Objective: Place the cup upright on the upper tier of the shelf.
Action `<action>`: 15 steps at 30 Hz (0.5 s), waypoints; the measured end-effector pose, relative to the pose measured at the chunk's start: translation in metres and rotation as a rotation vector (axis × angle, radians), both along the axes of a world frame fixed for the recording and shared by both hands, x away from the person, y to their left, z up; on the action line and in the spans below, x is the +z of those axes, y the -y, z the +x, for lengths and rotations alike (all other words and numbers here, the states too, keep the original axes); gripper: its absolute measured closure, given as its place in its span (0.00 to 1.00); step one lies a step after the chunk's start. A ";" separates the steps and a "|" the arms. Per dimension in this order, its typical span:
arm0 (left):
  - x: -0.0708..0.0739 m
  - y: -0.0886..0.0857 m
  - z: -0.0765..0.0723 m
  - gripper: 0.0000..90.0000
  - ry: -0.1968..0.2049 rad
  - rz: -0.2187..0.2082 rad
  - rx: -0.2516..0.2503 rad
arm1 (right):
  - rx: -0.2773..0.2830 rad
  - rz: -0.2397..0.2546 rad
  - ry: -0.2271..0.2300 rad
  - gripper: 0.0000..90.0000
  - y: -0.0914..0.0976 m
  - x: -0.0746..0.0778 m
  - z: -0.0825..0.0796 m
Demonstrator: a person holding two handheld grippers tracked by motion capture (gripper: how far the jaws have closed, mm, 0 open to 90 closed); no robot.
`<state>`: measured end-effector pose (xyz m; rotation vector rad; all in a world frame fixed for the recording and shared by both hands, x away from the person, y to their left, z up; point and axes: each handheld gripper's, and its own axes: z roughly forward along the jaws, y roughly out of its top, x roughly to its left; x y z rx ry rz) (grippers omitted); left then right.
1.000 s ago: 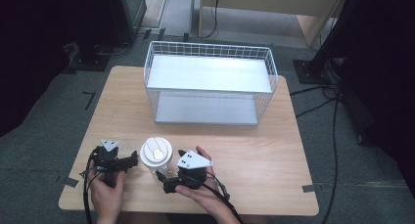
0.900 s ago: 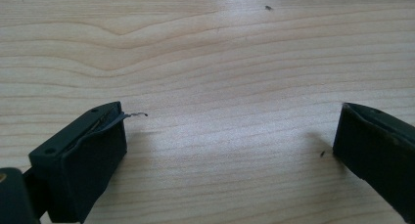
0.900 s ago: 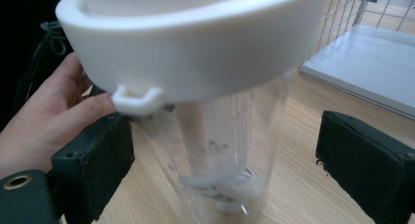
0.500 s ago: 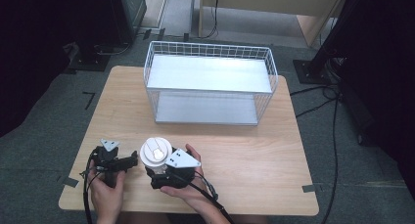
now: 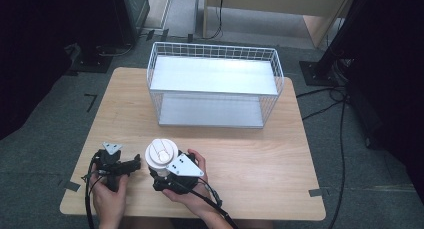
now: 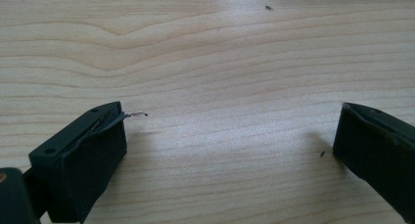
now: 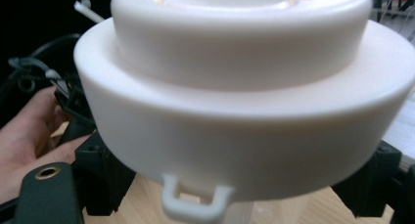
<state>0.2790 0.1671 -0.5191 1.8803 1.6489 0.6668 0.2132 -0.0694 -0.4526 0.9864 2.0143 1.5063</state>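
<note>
Right gripper (image 5: 161, 173) hugging a cup under its round, smooth white plastic lid (image 7: 244, 92), black jaws either side of the clear body but can't tell if actually clamped. Cup near the front edge of the pale wood-grain table (image 5: 260, 159), just beside the left gripper (image 6: 230, 150) with blocky jaws spread wide over bare wood.

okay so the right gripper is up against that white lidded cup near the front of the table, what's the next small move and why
Probably close the right gripper on the cup below its white lid, then lift slightly. In the right gripper view the jaws stand either side of the clear cup body, apparently not yet pressing it. The left gripper rests open over bare table, and the wire basket behind looks like the likely destination.
</note>
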 end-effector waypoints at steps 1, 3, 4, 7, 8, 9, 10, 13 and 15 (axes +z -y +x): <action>0.000 0.000 0.000 0.00 0.000 0.000 0.000 | -0.003 0.008 0.009 0.18 0.001 0.002 -0.001; 0.000 0.000 0.000 0.00 -0.003 0.000 -0.001 | -0.010 0.020 0.027 0.18 0.003 0.006 -0.002; 0.000 0.000 0.000 0.00 -0.002 0.000 -0.001 | -0.012 0.023 0.039 0.18 0.004 0.008 -0.002; 0.000 0.000 0.000 0.00 -0.002 0.000 -0.001 | -0.026 0.033 0.064 0.18 0.008 0.014 -0.003; 0.000 0.000 0.000 0.00 -0.002 0.000 -0.001 | -0.031 0.036 0.071 0.18 0.010 0.016 -0.003; 0.000 0.000 0.000 0.00 -0.002 0.000 -0.001 | -0.040 0.040 0.077 0.18 0.012 0.019 -0.002; 0.000 0.000 0.000 0.00 -0.002 0.001 -0.001 | -0.047 0.046 0.083 0.18 0.014 0.021 -0.002; 0.000 0.000 0.000 0.00 -0.003 0.000 -0.001 | -0.068 0.056 0.104 0.18 0.021 0.028 0.001; 0.000 0.000 0.000 0.00 -0.002 0.000 0.000 | -0.082 0.065 0.115 0.18 0.025 0.034 0.003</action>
